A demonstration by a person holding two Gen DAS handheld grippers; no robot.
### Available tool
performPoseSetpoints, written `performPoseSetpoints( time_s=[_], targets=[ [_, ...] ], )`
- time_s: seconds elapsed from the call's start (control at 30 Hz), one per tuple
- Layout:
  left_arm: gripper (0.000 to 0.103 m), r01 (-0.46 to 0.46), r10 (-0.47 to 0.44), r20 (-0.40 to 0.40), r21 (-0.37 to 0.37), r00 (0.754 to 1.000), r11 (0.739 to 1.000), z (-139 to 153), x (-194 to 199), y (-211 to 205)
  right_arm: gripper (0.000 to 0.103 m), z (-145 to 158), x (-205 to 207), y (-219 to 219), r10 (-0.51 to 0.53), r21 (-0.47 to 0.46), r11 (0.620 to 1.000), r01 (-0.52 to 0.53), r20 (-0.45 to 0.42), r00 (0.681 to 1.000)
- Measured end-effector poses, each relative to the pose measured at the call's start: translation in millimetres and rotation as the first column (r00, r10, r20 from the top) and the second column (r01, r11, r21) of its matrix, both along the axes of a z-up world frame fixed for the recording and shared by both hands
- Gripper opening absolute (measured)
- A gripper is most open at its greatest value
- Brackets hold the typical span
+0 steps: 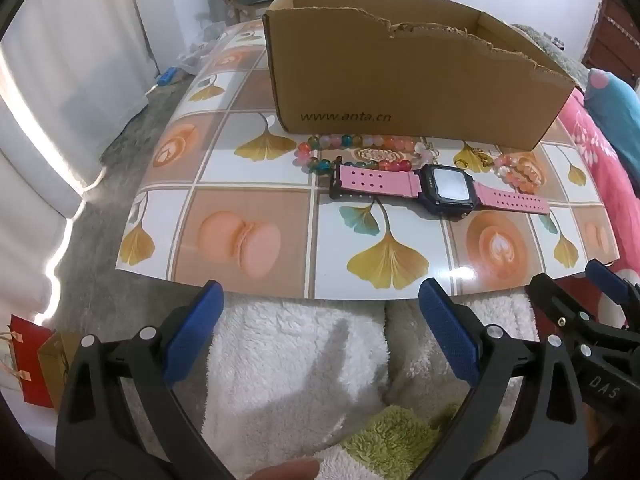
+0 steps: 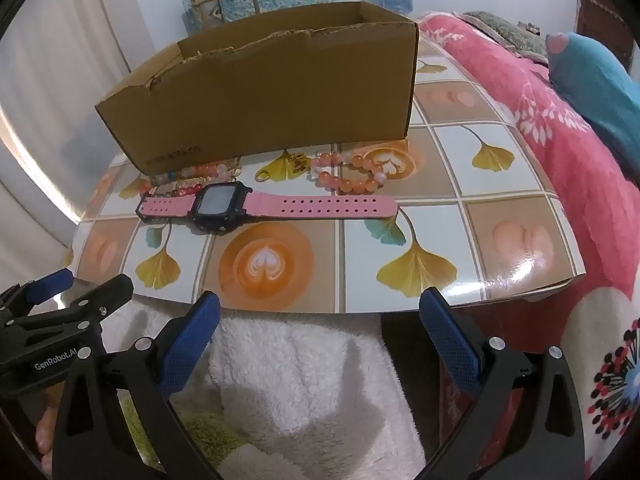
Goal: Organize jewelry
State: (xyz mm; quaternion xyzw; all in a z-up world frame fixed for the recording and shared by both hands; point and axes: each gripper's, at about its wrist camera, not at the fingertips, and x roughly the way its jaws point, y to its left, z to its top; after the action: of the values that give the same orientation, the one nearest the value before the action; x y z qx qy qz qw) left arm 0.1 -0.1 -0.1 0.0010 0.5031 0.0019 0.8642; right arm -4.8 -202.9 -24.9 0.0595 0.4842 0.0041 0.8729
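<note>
A pink-strapped watch [image 1: 440, 190] [image 2: 256, 205] with a dark square face lies flat on the patterned board. Behind it, along the cardboard box [image 1: 400, 80] [image 2: 272, 96], lie a multicoloured bead bracelet [image 1: 344, 154] [image 2: 188, 182], an orange-pink bead bracelet [image 1: 520, 172] [image 2: 352, 174] and a small gold chain [image 1: 474, 158] [image 2: 280, 168]. The box is open-topped with a torn front rim. My left gripper [image 1: 320, 332] hangs open over white fleece, short of the board's near edge. My right gripper [image 2: 320, 336] is open too, beside it, empty. Each gripper shows at the edge of the other's view.
The glossy board [image 1: 256, 240] [image 2: 440, 224] with leaf and coffee prints rests on a bed. A pink floral blanket [image 2: 560, 152] and a teal pillow [image 2: 596, 80] lie to the right. Red and brown paper bags [image 1: 32, 356] stand on the floor at left.
</note>
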Motion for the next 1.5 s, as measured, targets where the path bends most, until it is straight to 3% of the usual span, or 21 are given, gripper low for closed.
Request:
performPoseSetpoints(
  time_s=[1.5],
  targets=[
    [0.095, -0.004, 0.004, 0.008, 0.002, 1.000, 1.000, -1.5, 0.4, 4.9, 0.097, 2.6, -0.2, -2.5, -0.003, 0.004, 1.000, 0.003, 0.002, 1.000]
  ],
)
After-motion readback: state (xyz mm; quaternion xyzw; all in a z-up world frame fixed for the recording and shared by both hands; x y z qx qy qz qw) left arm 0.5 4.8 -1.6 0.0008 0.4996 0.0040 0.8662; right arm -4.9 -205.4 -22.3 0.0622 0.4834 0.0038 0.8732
